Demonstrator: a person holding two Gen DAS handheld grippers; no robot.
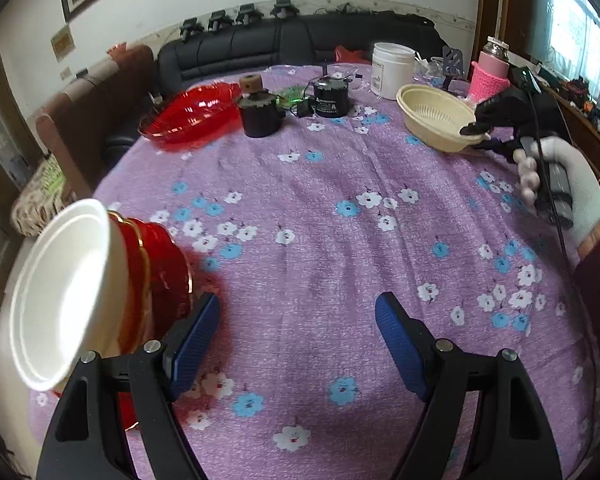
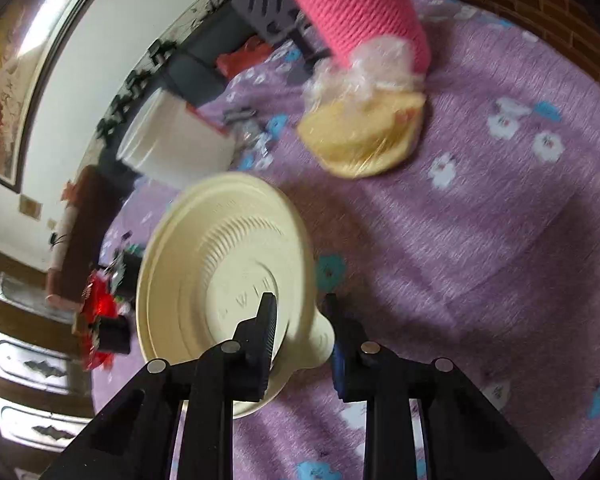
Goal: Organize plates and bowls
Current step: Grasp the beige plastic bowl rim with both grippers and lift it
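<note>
Right wrist — tongs clamping colander

Right gripper fingers clamp the cream bowl's rim.

L gripper hangs low over the table w/ jaws spread wide, blue pads facing each other, nothing btwn them. R gripper is rolled sideways, jaws pinched on the rim tab of a cream strainer bowl. In the left wrist view it's out at far right, held by a white-gloved hand w/ bare fingertips curled round the handle.
</note>
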